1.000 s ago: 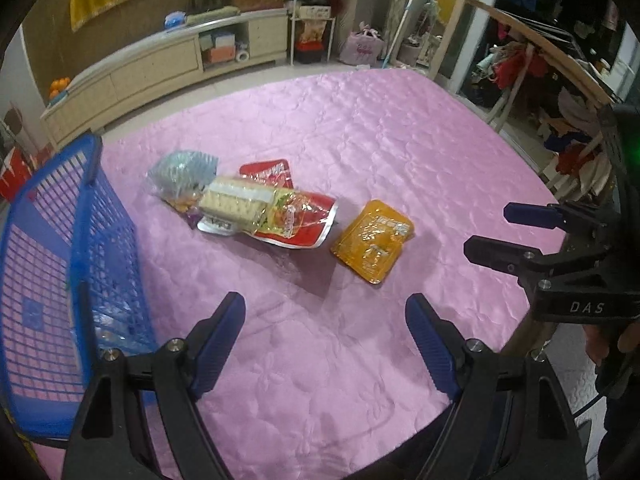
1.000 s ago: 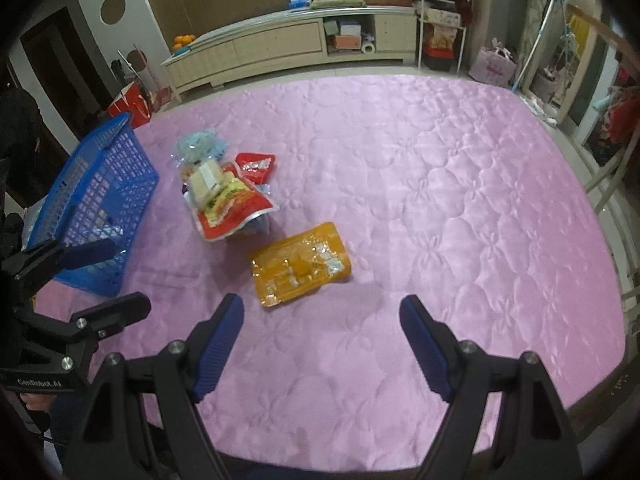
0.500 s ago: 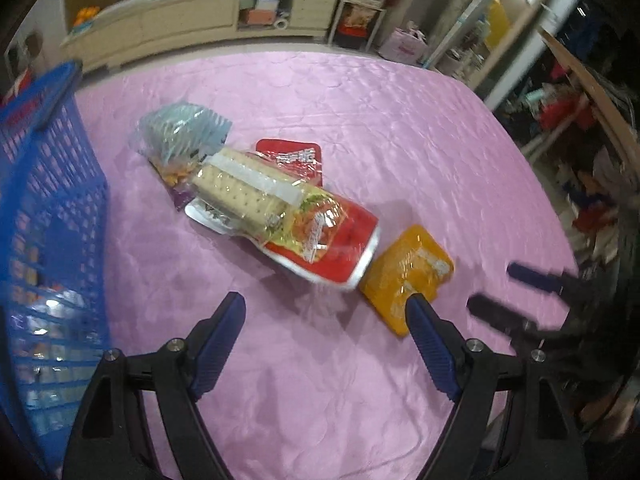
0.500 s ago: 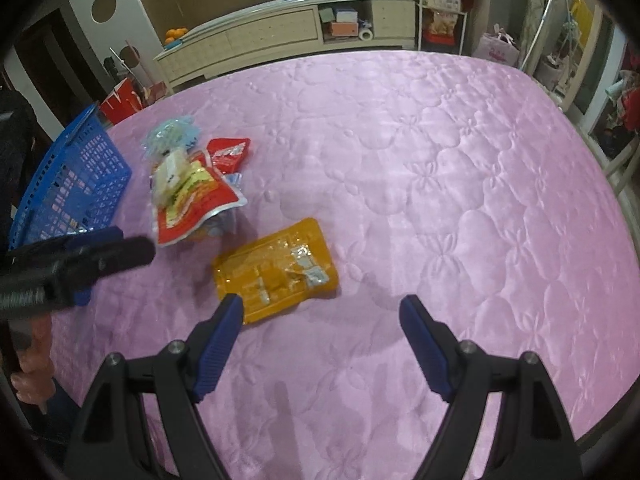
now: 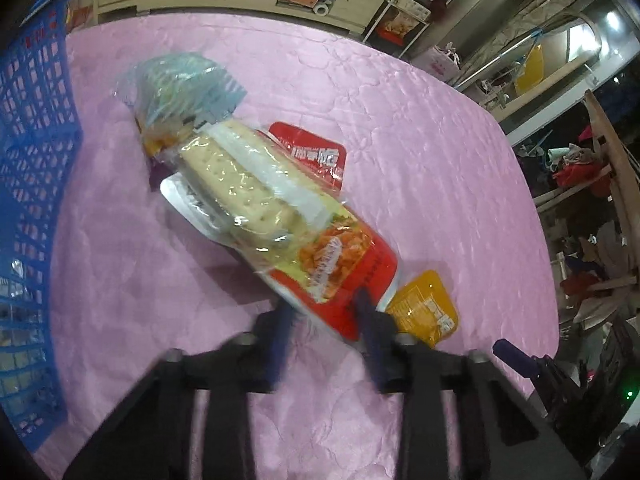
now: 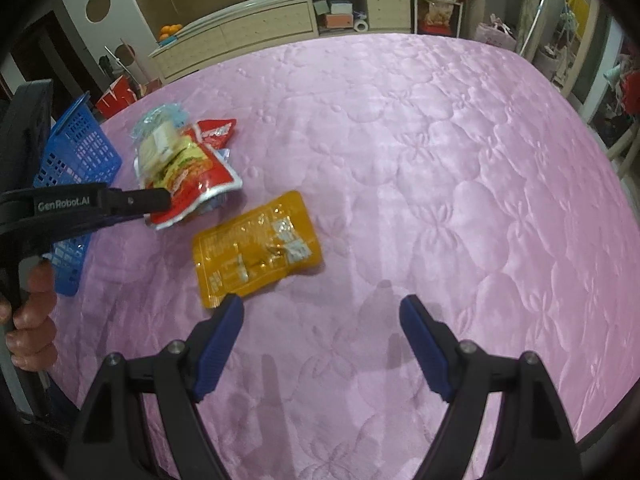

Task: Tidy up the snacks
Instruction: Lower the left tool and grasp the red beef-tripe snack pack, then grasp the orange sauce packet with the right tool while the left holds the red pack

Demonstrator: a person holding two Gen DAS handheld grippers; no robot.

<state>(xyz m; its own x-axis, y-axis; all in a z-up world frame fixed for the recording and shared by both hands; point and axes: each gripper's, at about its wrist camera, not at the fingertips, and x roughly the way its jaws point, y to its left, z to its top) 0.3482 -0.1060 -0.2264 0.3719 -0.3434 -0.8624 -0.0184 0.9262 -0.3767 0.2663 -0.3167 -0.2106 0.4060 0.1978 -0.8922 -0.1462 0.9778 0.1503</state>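
Note:
A pile of snacks lies on the pink quilted table. A big red snack bag (image 5: 340, 272) (image 6: 192, 176) carries a clear cracker pack (image 5: 244, 184). A pale blue bag (image 5: 180, 84) and a small red packet (image 5: 316, 152) lie beside it. An orange pouch (image 5: 426, 312) (image 6: 256, 248) lies apart. My left gripper (image 5: 324, 312) has its jaws narrowed around the near end of the big red bag, blurred. My right gripper (image 6: 320, 336) is open and empty just in front of the orange pouch.
A blue plastic basket (image 5: 28, 160) (image 6: 76, 156) stands at the table's left edge. A long cabinet (image 6: 280, 20) runs along the back wall. Chairs and clutter (image 5: 592, 184) stand past the table's right edge.
My left gripper moved forward onto the big red bag and its jaws narrowed around the bag's near end. My right gripper moved closer to the orange pouch and stayed open.

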